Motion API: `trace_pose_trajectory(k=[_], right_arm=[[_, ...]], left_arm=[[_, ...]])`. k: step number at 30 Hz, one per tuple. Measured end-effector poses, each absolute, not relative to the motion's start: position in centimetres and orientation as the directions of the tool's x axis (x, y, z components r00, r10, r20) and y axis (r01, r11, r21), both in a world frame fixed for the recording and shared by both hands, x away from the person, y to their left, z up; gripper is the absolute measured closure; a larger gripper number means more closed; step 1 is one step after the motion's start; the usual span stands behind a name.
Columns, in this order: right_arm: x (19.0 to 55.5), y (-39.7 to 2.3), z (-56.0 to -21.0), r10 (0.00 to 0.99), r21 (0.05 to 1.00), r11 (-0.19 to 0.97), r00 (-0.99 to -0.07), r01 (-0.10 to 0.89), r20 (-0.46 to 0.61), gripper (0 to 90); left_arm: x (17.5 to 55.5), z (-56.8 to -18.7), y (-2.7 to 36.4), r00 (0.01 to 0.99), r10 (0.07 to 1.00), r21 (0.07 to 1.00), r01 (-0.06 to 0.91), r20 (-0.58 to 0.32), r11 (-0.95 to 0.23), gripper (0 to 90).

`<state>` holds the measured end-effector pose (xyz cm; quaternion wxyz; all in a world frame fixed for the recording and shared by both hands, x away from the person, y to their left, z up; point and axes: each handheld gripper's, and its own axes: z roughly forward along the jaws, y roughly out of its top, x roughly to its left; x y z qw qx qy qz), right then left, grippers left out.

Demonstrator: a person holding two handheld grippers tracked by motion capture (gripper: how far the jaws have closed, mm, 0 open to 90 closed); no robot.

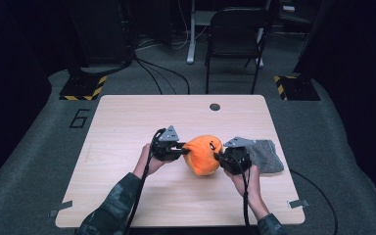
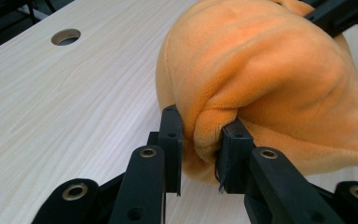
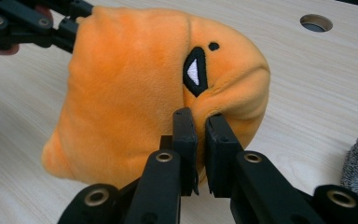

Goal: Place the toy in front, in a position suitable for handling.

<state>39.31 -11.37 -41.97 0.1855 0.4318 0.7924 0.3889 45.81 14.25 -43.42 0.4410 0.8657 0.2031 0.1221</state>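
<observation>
Two grippers share one load here, each pinching an opposite side of the orange plush toy (image 1: 203, 154), which sits between them a little right of the desk's (image 1: 127, 122) middle and nearer its front edge than its back.

Starting at the left, the left gripper (image 1: 182, 148) has its jaws pressed on a thick fold of the toy's fabric; in the left gripper view the fold (image 2: 205, 135) bulges up between the two black pads, so the bite looks deep and secure. The toy's soft body swells out beyond it, with the embroidered mouth (image 3: 193, 71) turned toward the other side.

On the right, the right gripper (image 1: 218, 157) is squeezed almost fully together on a thinner pleat (image 3: 200, 109) just below that mouth. This grip holds less cloth, and I judge it the weaker of the two.

Further right, a grey knitted cloth (image 1: 267, 155) lies flat near the desk's right edge, just behind the right hand (image 1: 248, 178).

The work in hand looks like a two-handed lift or carry of the toy. To do it well, both hands should rise together and level, so neither pinch takes all the weight. Pulling the hands apart would stretch the plush and could drag the thin pleat out of the right jaws; keeping their spacing steady is safer. If the toy is to travel rightward, it should clear the grey cloth rather than drag across it.
</observation>
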Motion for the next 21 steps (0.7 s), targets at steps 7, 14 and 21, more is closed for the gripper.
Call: trace_pose_trajectory(k=[7,14,21], right_arm=[[38.6,-10.5,-43.0,0.849,0.785,0.308,-0.528,0.537,0.028,84.3],[38.4,-9.6,-44.3,0.852,0.775,0.308,-0.523,0.552,0.034,84.4],[38.5,-8.8,-45.3,0.856,0.766,0.318,-0.517,0.559,0.022,84.3]], left_arm=[[47.1,-43.7,13.6,0.904,0.427,0.79,0.233,0.04,-0.567,74.9],[48.4,-44.0,13.2,0.926,0.373,0.76,0.199,0.061,-0.618,74.8],[49.6,-45.2,13.4,0.943,0.331,0.743,0.197,0.035,-0.64,74.7]])
